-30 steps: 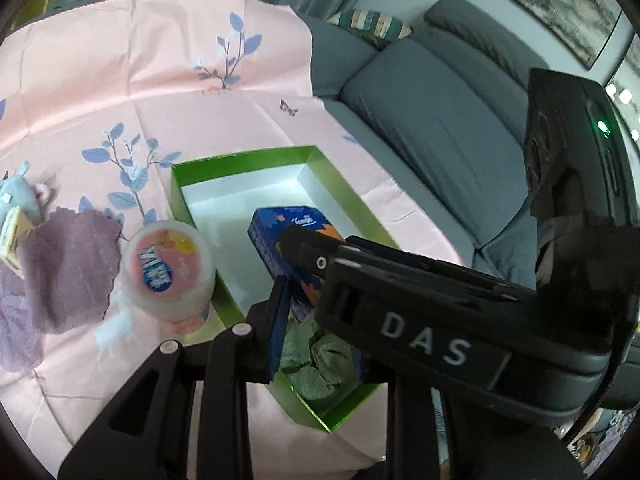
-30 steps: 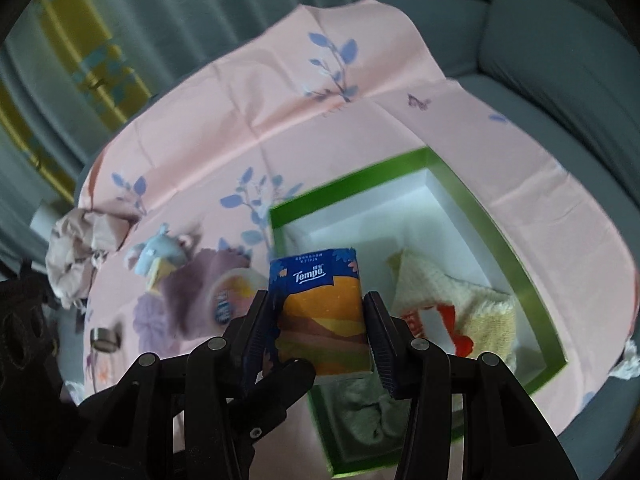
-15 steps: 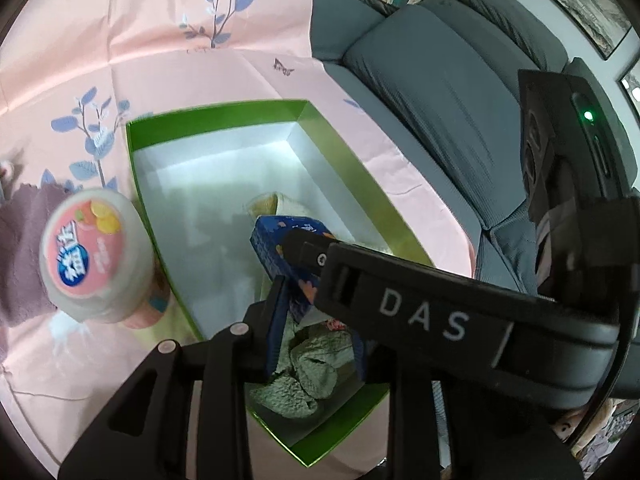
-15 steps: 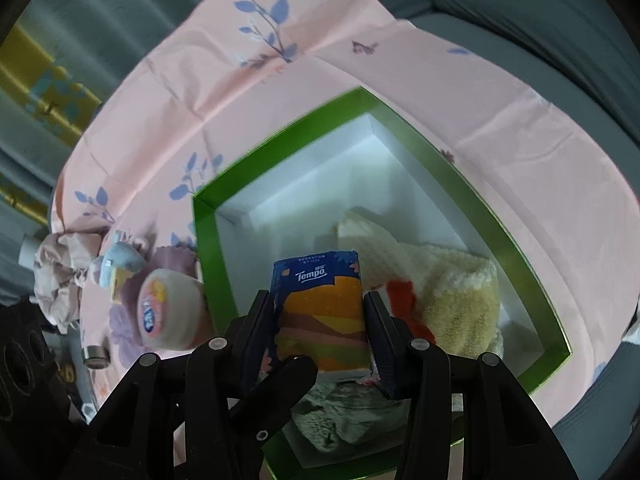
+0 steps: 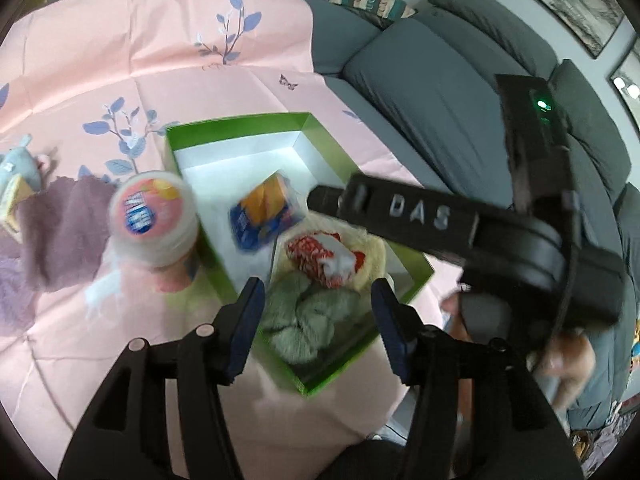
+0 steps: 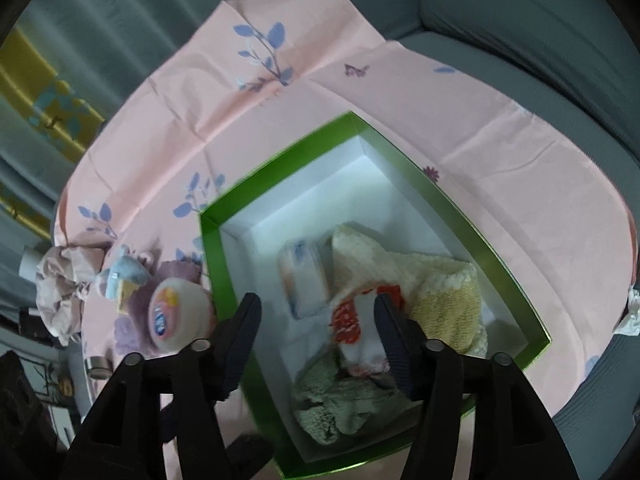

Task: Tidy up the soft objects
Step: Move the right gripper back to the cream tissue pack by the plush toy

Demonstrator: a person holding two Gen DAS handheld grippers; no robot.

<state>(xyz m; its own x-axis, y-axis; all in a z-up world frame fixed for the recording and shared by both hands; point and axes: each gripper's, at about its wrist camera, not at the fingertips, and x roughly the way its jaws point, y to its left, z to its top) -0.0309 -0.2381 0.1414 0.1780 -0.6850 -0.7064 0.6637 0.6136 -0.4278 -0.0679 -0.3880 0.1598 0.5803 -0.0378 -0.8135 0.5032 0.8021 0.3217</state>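
Opening both our left gripper (image 5: 316, 316) and right gripper (image 6: 316, 328), nothing between either; tissue pack (image 5: 262, 210) lies in box (image 5: 236, 126); tub (image 5: 152, 216), purple cloth (image 5: 56, 232) remain outside.

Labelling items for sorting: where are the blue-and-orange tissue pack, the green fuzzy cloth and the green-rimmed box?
Blue-and-orange tissue pack (image 5: 262, 210), left wrist view, orange face.
Green fuzzy cloth (image 5: 306, 322), left wrist view, middle.
Green-rimmed box (image 6: 210, 256), right wrist view, left rim.
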